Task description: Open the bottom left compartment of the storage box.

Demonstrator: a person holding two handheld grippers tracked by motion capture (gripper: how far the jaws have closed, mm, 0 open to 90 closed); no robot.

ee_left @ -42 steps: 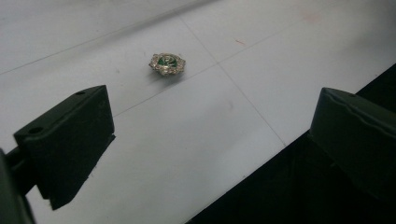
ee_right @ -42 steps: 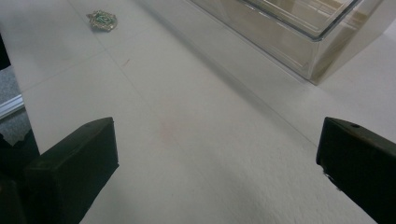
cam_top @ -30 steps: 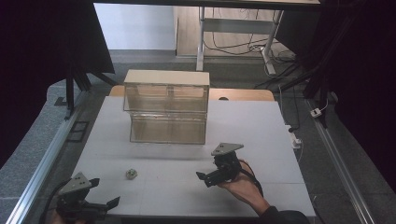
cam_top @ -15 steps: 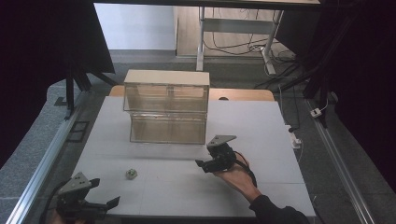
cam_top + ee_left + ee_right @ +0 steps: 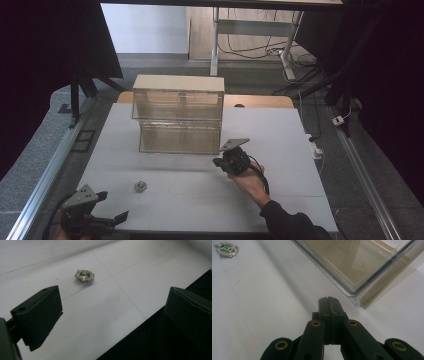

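Right gripper fingers pressed together, aimed at clear box, box's long axis crosswise

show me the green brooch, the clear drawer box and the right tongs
green brooch (image 5: 84, 275), left gripper view, its green centre
clear drawer box (image 5: 179, 116), high view, its front wall
right tongs (image 5: 329, 305), right gripper view, the shut tips

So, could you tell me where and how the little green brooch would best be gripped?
Probably across its outer rim, coming straight down from above. The brooch lies flat on the white table, so there is little height for a sideways grip. The left gripper stands open nearby; its jaws could straddle the narrower width and close on opposite edges.
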